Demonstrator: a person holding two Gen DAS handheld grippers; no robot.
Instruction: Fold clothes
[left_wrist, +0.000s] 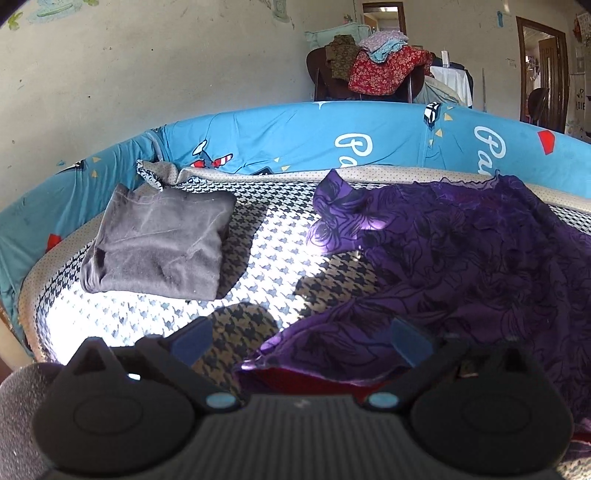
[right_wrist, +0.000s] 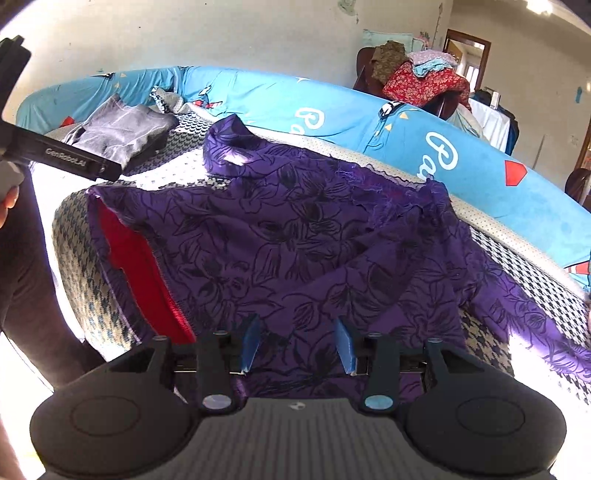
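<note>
**Purple garment spread ahead, nearer the right gripper**

Left wrist view: left gripper (left_wrist: 301, 341) spread wide, nothing between the pads. Purple floral garment (left_wrist: 461, 258) lying to the right and ahead on the houndstooth bed cover (left_wrist: 288, 236), its near hem with red lining just under the right-hand finger. Folded grey garment (left_wrist: 159, 243) well off to the left, apart from the purple one. Blue padded rail (left_wrist: 295, 140) closing off the far side.

Right wrist view: right gripper (right_wrist: 297, 343) partly parted, hovering directly over the purple garment (right_wrist: 295, 229), no cloth visibly pinched. Long axis of the cloth judged to run left to right across the view, red-lined hem at left, a sleeve trailing to the right. Left gripper (right_wrist: 66, 157) seen off the hem end at upper left. Likely next: seizing that hem from the left while the right takes cloth directly below.
</note>
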